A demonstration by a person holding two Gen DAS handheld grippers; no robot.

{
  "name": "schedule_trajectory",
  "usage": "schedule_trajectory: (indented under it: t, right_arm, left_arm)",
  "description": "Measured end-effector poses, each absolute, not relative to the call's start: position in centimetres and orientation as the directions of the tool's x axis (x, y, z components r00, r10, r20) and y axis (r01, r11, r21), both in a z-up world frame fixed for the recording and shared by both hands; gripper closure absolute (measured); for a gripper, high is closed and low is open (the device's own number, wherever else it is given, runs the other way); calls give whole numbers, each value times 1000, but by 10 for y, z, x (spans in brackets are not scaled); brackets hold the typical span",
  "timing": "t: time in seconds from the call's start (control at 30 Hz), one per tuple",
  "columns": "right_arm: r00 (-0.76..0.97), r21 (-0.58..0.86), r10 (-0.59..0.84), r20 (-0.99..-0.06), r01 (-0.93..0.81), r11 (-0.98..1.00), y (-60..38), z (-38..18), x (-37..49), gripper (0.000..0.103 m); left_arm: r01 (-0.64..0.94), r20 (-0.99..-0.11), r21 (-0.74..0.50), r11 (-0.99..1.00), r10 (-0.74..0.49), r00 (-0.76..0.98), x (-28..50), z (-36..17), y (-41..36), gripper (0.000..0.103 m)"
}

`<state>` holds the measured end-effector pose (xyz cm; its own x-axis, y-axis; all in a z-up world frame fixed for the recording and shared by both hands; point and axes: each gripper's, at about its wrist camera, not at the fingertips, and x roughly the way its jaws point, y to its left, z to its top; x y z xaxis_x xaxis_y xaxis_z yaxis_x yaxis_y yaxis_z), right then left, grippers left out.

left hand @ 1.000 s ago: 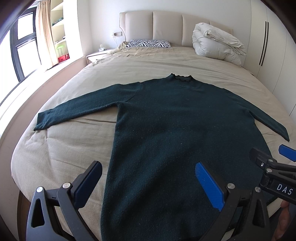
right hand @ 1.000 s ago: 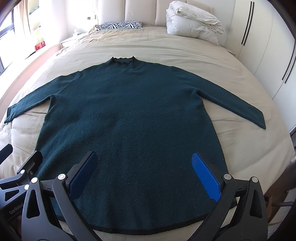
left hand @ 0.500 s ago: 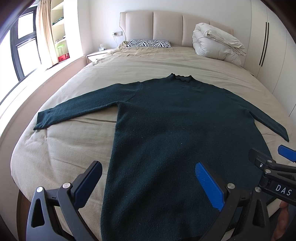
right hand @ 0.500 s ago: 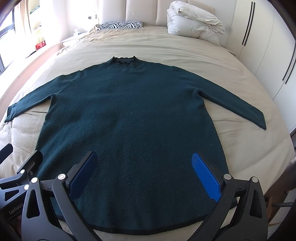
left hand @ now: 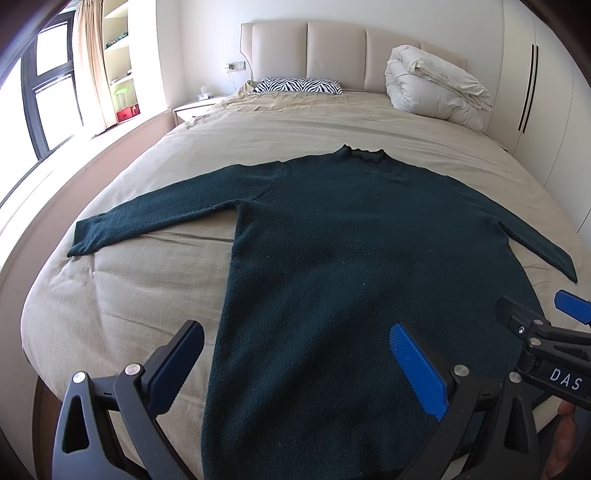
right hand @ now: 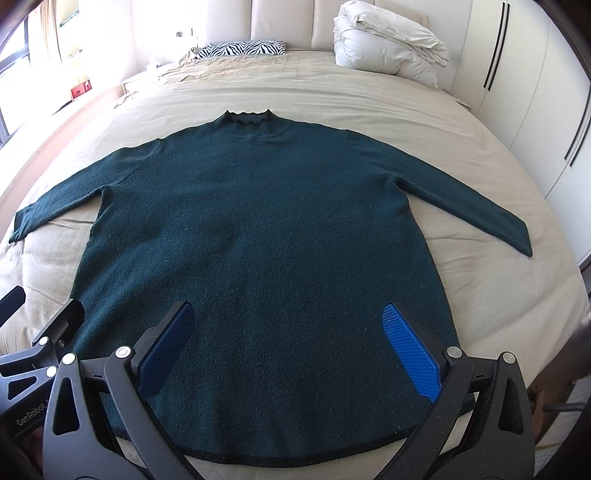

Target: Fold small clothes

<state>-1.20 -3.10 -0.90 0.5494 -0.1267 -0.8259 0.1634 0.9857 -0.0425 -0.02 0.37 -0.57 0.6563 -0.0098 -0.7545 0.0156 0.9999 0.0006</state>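
Lying flat, sweater (right hand: 258,229) points collar toward the headboard (right hand: 295,22).

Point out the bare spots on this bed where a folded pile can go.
Bare bedsheet lies between the sweater collar and the zebra pillow, and below each sleeve beside the body. The duvet crowds the far right corner; both open grippers, left gripper and right gripper, crowd the hem.

Bare beige bed sheet (right hand: 369,107) lies open on both sides of the flat dark green knit sweater (right hand: 258,221). A bundled white duvet (right hand: 388,40) blocks the far right, a zebra-striped pillow (right hand: 243,48) the far middle.
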Motion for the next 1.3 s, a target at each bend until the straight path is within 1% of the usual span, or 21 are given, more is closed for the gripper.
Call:
schedule_trajectory:
  t: [1.3]
  right_arm:
    - [540,-41,-122,-833,159,986,-27,-15,-10,0]
  left_arm:
    - [13,-764,-23,1000,-26,644,-1,-10,11,0]
